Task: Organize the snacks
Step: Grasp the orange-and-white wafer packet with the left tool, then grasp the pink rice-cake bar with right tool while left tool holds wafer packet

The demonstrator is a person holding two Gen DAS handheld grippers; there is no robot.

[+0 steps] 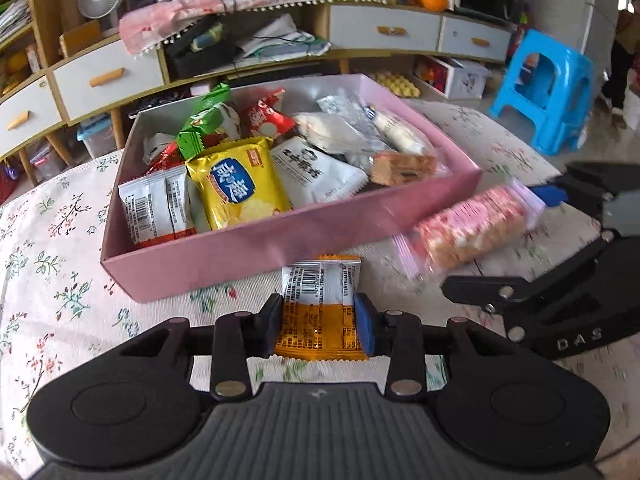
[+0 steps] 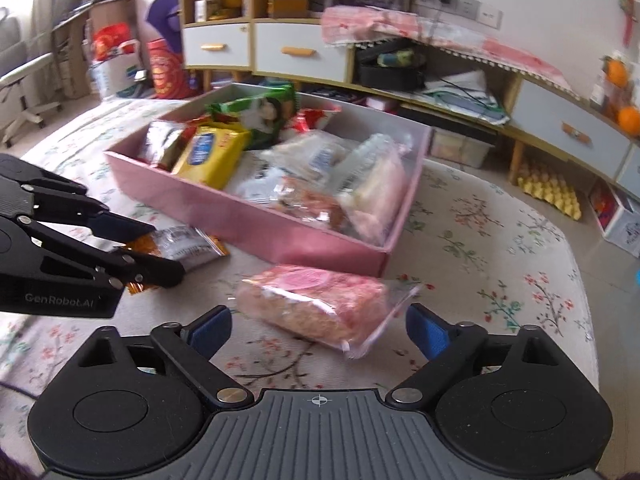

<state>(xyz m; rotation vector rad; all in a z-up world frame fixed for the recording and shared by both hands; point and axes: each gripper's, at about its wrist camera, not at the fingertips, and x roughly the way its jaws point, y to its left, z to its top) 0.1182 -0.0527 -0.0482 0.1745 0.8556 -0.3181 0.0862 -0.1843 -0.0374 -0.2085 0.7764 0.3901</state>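
An orange-and-white snack packet (image 1: 318, 288) lies on the floral tablecloth just in front of the pink box (image 1: 280, 240). My left gripper (image 1: 318, 312) is shut on it, one pad pressing on each long side. In the right wrist view the same packet (image 2: 188, 244) shows between the left gripper's (image 2: 160, 252) fingers. A pink rice-cracker packet (image 2: 316, 300) lies near the box's corner (image 2: 376, 256). My right gripper (image 2: 318, 324) stands open around it, the pads apart from the wrapper. The box holds several snacks, among them a yellow chip bag (image 1: 236, 188).
The floral tablecloth (image 1: 60, 280) covers the table; its edge curves off at the right (image 2: 576, 280). A blue plastic stool (image 1: 548, 92) stands on the floor beyond. A cabinet with drawers (image 1: 108, 76) runs along the back wall, with a yellow egg tray (image 2: 552, 192) beneath.
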